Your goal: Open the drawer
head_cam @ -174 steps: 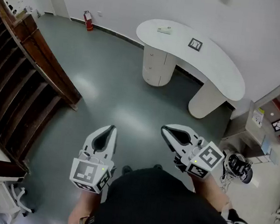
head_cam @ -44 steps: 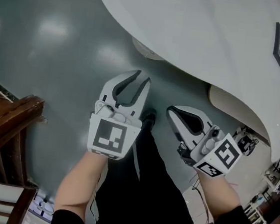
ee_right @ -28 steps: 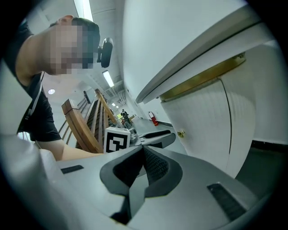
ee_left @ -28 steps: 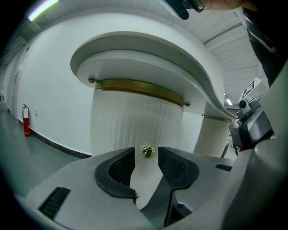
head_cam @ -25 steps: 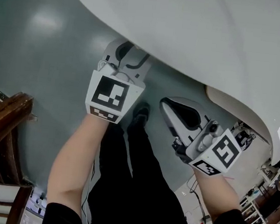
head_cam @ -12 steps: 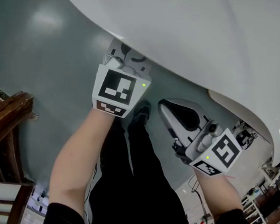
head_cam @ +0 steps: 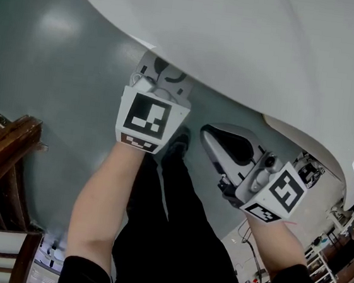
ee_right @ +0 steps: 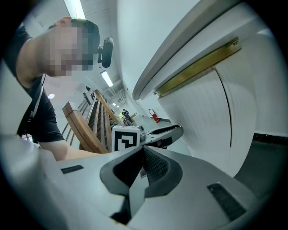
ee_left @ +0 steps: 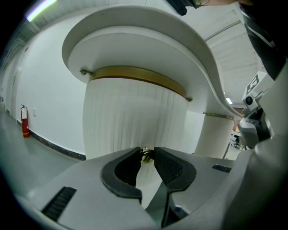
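A white ribbed round drawer pedestal (ee_left: 135, 117) with a brass band stands under the white desk top (head_cam: 251, 45). Its small brass knob (ee_left: 146, 154) sits between the tips of my left gripper (ee_left: 147, 152), whose jaws are closing; a thin gap still shows beside the knob. In the head view the left gripper (head_cam: 165, 74) reaches under the desk edge, its tips mostly hidden. My right gripper (head_cam: 207, 135) hangs to the right, away from the pedestal (ee_right: 202, 117), shut on nothing (ee_right: 143, 150).
A second white pedestal (ee_left: 211, 134) stands further right. A wooden stair railing (head_cam: 4, 150) rises at the left over grey floor (head_cam: 46, 59). The person's black-clad legs (head_cam: 166, 232) are below the grippers. A red fire extinguisher (ee_left: 24, 121) stands by the far wall.
The left gripper has slid forward under the desk edge and its jaws have narrowed. The right gripper has stayed where it was.
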Tool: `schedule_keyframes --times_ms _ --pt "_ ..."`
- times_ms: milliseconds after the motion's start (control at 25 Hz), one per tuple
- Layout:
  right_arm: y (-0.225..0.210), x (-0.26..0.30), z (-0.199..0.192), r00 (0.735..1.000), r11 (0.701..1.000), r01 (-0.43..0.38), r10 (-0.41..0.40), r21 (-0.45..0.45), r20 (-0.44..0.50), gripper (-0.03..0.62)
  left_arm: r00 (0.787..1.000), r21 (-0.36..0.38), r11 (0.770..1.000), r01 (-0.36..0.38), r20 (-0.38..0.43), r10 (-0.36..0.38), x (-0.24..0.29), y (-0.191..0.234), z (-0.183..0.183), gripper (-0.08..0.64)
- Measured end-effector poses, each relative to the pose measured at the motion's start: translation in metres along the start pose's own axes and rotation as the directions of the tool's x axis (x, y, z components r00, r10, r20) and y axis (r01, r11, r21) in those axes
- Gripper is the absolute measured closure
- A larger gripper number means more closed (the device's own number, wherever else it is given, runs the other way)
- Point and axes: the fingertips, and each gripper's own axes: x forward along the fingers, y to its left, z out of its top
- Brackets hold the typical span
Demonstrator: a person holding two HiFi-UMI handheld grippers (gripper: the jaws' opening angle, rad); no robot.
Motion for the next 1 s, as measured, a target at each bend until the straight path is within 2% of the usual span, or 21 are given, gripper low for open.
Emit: schedule_keyframes --times_ms 200,360,640,800,1000 --pt "0.002 0.0 -0.001 1.0 1.0 0.002 -0.002 0.009 0.003 0.58 0.999 -0.021 1.0 0.004 0.043 -0.003 -0.039 -0.01 -0.009 0.457" --pt "0.015 0.001 -0.01 1.0 1.0 -0.01 0.01 0.014 -0.016 0.58 1.0 -0.024 1.0 0.01 -0.005 -0.01 -0.068 -0.019 -0.025 0.456" --pt "0.085 0.007 0.002 0.998 0.999 -0.051 0.05 -0.002 -0.023 0.58 0.997 -0.077 0.997 0.005 -0.074 -0.011 -0.134 -0.026 -0.039 0.456" --pt "0.096 0.01 0.008 0.997 0.997 -0.077 0.077 -0.009 -0.022 0.58 0.99 -0.064 0.998 0.029 -0.135 -0.037 -0.148 -0.034 -0.057 0.456" --pt "0.099 0.012 0.014 0.995 0.995 -0.101 0.101 0.003 0.01 0.58 0.992 -0.042 0.998 0.036 -0.123 -0.04 -0.161 -0.047 -0.062 0.456"
